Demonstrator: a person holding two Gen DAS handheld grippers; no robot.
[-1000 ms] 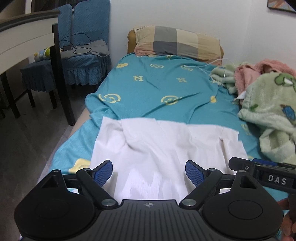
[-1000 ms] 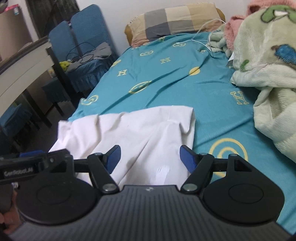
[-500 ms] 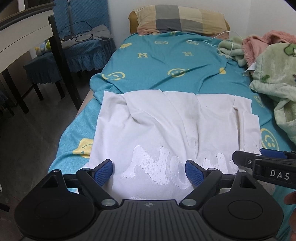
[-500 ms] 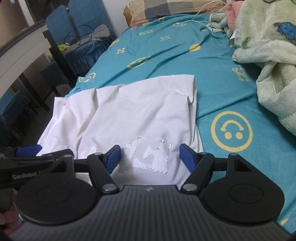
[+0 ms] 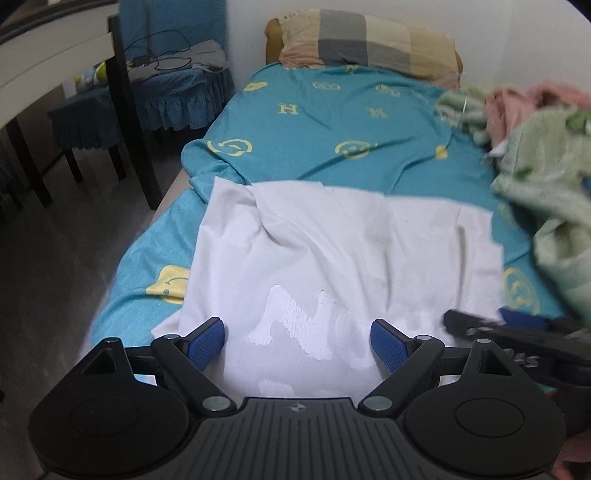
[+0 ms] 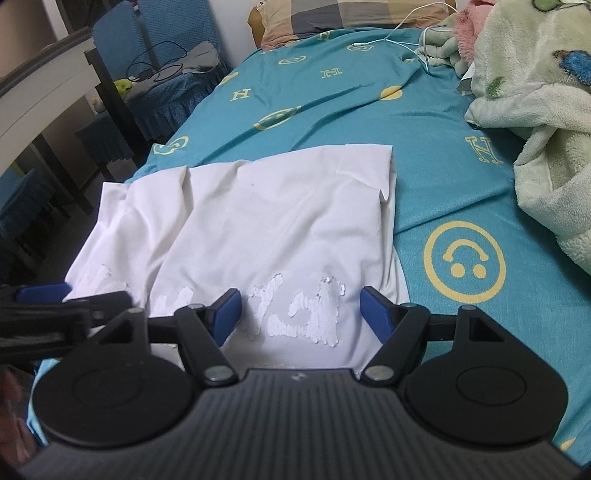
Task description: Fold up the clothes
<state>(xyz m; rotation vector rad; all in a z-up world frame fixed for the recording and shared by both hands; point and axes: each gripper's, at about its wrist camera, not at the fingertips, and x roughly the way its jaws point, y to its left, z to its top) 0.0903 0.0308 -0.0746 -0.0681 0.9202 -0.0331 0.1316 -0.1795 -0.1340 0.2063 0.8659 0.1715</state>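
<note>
The left tool (image 5: 297,341) and right tool (image 6: 301,314) hang wide open and empty over the near edge of the white shirt (image 5: 343,251), lying partly folded on the bed (image 6: 424,122). Since a second ago both have tipped downward, revealing the shirt's print, probably readying another fold.

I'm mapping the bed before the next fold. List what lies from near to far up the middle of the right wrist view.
Right hand-held gripper with jaws open → white shirt → teal bedsheet → checked pillow.
</note>
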